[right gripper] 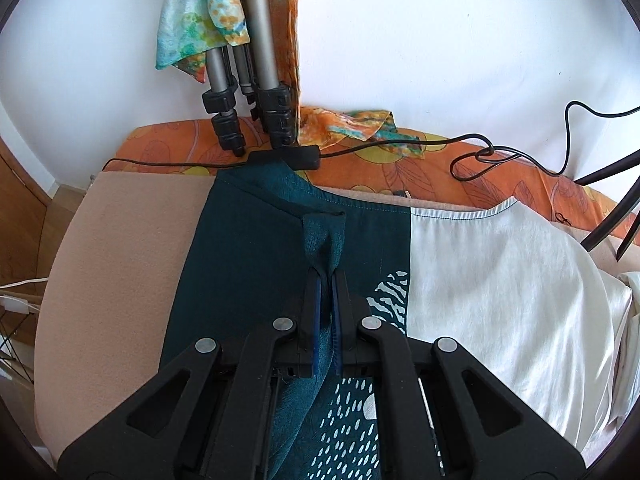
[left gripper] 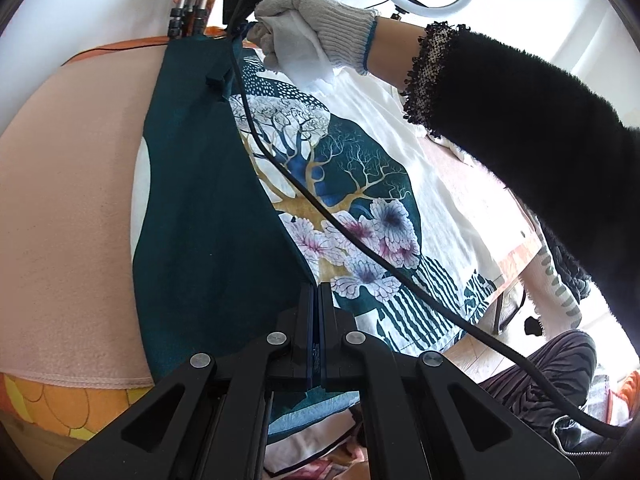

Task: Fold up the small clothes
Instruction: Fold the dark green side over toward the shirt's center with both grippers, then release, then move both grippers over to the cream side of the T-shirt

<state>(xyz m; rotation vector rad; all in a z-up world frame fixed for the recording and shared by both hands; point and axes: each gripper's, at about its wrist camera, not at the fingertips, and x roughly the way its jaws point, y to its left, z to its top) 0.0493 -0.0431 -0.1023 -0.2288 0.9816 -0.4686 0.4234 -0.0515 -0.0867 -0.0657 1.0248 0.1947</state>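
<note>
the shirt (right gripper: 500,280) lies on a pink blanket (right gripper: 120,260). the right gripper (right gripper: 325,276) pinches its teal fold. the left gripper (left gripper: 316,292) is pressed together at a teal edge, contact hidden. a gloved hand (left gripper: 316,28) covers the right gripper there.

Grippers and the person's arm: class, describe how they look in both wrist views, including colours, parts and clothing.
Each gripper, left gripper and right gripper, is matte black with angular linkage arms, round silver pivot pins and blue pads inside the fingers. The person's hand wears a grey knit glove with a blue-edged cuff; the sleeve is fuzzy black with speckled trim. A black cable trails across.
</note>
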